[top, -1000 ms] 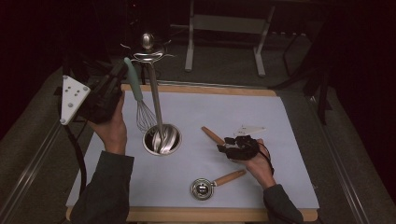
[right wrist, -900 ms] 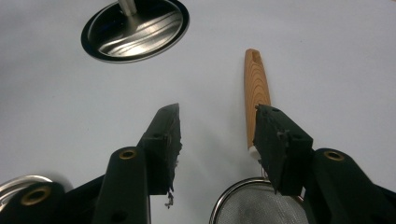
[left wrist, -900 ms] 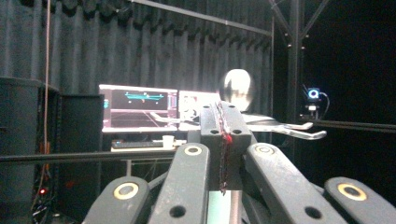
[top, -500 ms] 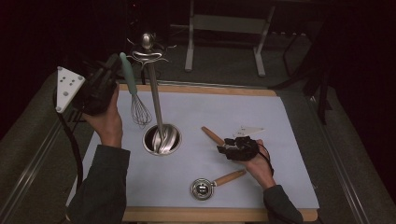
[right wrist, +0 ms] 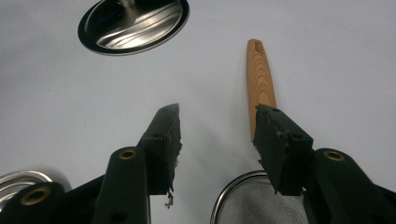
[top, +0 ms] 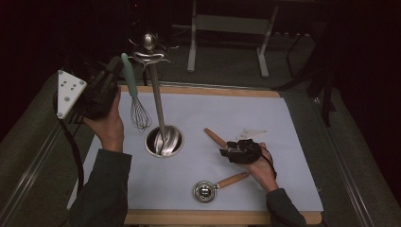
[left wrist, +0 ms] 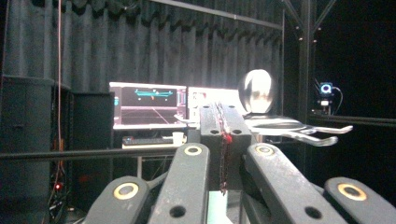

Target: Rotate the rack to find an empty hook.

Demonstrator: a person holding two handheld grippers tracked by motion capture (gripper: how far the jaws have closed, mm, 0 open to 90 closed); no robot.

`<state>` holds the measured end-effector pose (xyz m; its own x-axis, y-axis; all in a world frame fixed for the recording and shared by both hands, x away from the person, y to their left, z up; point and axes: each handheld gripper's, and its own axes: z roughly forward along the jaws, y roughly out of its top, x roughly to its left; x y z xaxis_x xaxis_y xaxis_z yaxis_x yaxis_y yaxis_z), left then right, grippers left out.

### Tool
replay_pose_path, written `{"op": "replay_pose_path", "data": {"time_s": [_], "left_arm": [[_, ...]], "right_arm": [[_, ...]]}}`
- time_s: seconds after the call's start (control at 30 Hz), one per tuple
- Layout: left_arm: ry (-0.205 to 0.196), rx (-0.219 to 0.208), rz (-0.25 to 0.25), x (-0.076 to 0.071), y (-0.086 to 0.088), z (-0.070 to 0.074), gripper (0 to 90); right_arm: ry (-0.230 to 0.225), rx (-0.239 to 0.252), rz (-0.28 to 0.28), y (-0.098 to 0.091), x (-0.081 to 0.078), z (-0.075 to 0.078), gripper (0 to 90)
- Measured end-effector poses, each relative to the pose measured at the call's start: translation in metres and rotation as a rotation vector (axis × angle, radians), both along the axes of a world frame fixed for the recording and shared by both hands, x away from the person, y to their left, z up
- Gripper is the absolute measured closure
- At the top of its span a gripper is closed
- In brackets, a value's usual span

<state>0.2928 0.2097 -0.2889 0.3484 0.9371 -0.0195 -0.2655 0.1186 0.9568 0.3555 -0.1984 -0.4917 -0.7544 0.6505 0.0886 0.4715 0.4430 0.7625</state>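
Observation:
My left gripper (top: pixel 120 66) is raised at the back left of the table, shut on the mint-green handle of a wire whisk (top: pixel 140 113) whose wires hang down. In the left gripper view the jaws (left wrist: pixel 223 121) are pressed together, and a sliver of the mint handle (left wrist: pixel 219 205) shows below them. Just to the right stands a steel utensil stand (top: pixel 157 101), its ball top and hooks (left wrist: pixel 299 130) level with the gripper. My right gripper (top: pixel 227 152) rests low on the mat, open (right wrist: pixel 217 116). A wooden-handled mesh strainer (right wrist: pixel 259 74) lies by its right jaw, and no pad presses on it.
The stand's round steel base (top: pixel 163 141) sits mid-table on a white mat (top: pixel 283 156). A second wooden-handled utensil with a round metal head (top: pixel 204 190) lies near the front edge. A wooden board edge frames the mat. Monitors and dark curtains stand behind the table.

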Motion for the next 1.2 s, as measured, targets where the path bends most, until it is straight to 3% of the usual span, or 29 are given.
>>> {"op": "replay_pose_path", "data": {"time_s": [0.2,0.57,1.2], "left_arm": [[-0.009,0.015,-0.025,-0.004,-0.007,0.001,90.0],[-0.009,0.087,-0.082,-0.006,-0.032,0.001,90.0],[0.023,0.098,-0.107,-0.001,-0.038,0.005,90.0]], "right_arm": [[0.0,0.001,0.004,0.001,-0.001,0.0,50.4],[0.003,0.001,0.002,0.0,0.0,-0.004,50.4],[0.012,0.002,0.003,0.003,0.0,-0.007,50.0]]}}
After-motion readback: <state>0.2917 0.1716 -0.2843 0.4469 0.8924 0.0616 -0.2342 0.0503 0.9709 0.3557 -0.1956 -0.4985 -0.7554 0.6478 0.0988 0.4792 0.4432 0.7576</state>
